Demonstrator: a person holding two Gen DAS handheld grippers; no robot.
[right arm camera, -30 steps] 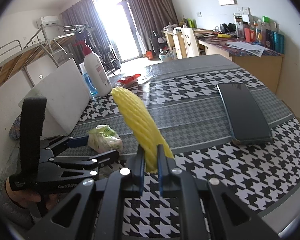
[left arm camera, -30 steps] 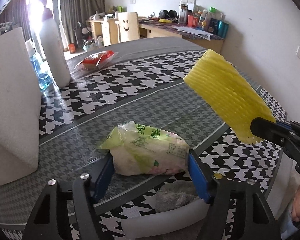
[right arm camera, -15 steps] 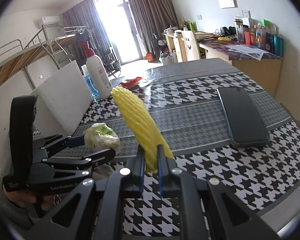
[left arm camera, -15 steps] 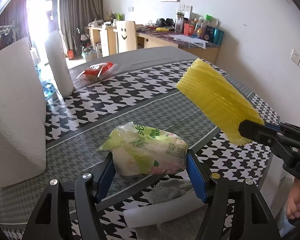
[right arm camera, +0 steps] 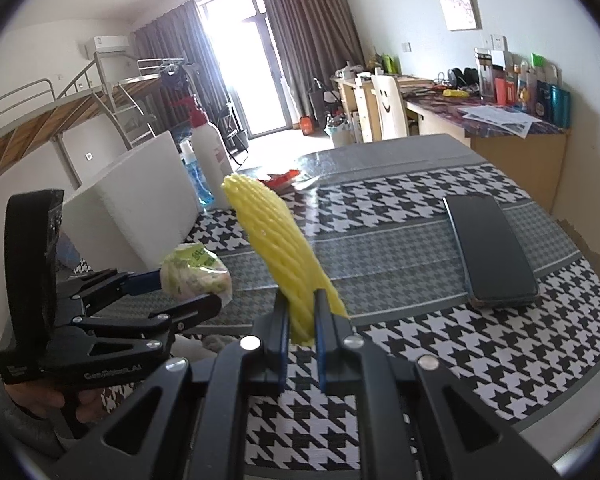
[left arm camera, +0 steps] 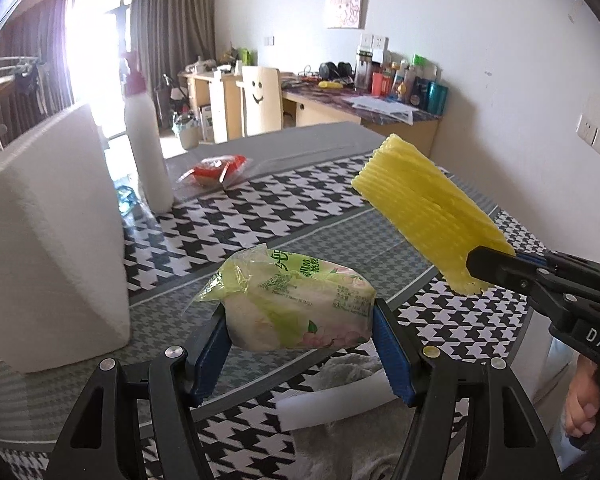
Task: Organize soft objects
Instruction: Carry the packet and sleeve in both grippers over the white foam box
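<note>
A green tissue pack point(left arm camera: 300, 300) is clamped between the blue pads of the left claw point(left arm camera: 300, 344), whose jaws stand fairly wide around it, and it is held clear of the counter point(left arm camera: 300, 184). The right claw point(right arm camera: 302, 334) is nearly closed on the lower end of a yellow foam net point(right arm camera: 276, 240), which sticks up toward 11 o'clock in the right wrist view.

The pack's slick wrapper could slide out if the grip is loosened or the claw is tipped further. The net is pinched only at its tip, so it could be bent or pulled free if brushed. In the left wrist view the net hangs at 2 o'clock of the pack, so a crossing move could bring the two together.

A white foam block point(left arm camera: 48, 240) and a bottle point(left arm camera: 146, 148) stand at 9 to 11 o'clock; a dark flat case point(right arm camera: 488, 248) lies at 2 o'clock in the right view. Open counter is left in the middle. The near edge, with grey cloth point(left arm camera: 340, 372) below the left claw, is close.
</note>
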